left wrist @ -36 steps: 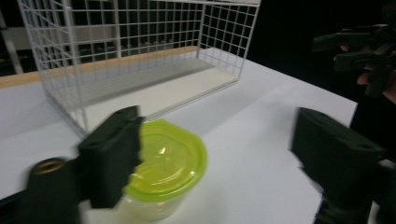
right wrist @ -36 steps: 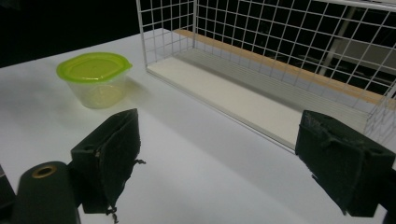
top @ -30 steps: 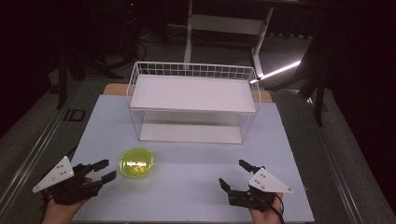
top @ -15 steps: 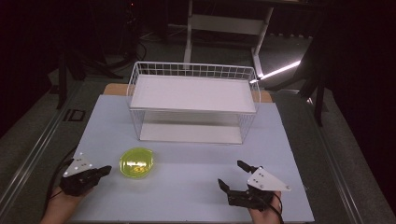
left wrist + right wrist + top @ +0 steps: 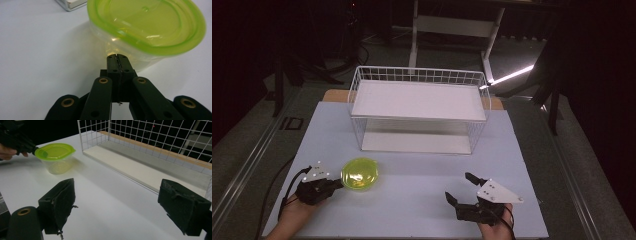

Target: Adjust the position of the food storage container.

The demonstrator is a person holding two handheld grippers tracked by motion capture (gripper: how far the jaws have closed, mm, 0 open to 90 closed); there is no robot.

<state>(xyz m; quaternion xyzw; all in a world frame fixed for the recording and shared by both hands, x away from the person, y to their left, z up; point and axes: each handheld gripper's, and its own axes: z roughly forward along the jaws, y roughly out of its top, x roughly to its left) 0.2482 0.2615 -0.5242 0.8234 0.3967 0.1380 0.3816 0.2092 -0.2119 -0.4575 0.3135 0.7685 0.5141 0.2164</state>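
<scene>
A clear plastic tub with a lime green lid (image 5: 359, 173) stands on the white table, front left. My left gripper (image 5: 335, 185) lies just left of it, low over the table. In the left gripper view its jaws (image 5: 117, 56) are pressed together with nothing between them, their tips at the tub's clear wall (image 5: 140, 53) just under the lid rim; I cannot tell whether they touch it. My right gripper (image 5: 460, 188) rests at the front right, open and empty, well away from the tub (image 5: 55, 155). Its wide-spread pads (image 5: 60, 202) point toward the basket.
A white wire basket (image 5: 419, 75) with a white shelf board on top and another at its base stands across the back middle of the table (image 5: 422, 170). Its open lower level (image 5: 140, 167) faces the right gripper. Beyond the table edges the floor is dark.
My left gripper has slid right up to the tub and its jaws have gone from spread to shut. The right gripper has hardly moved.
</scene>
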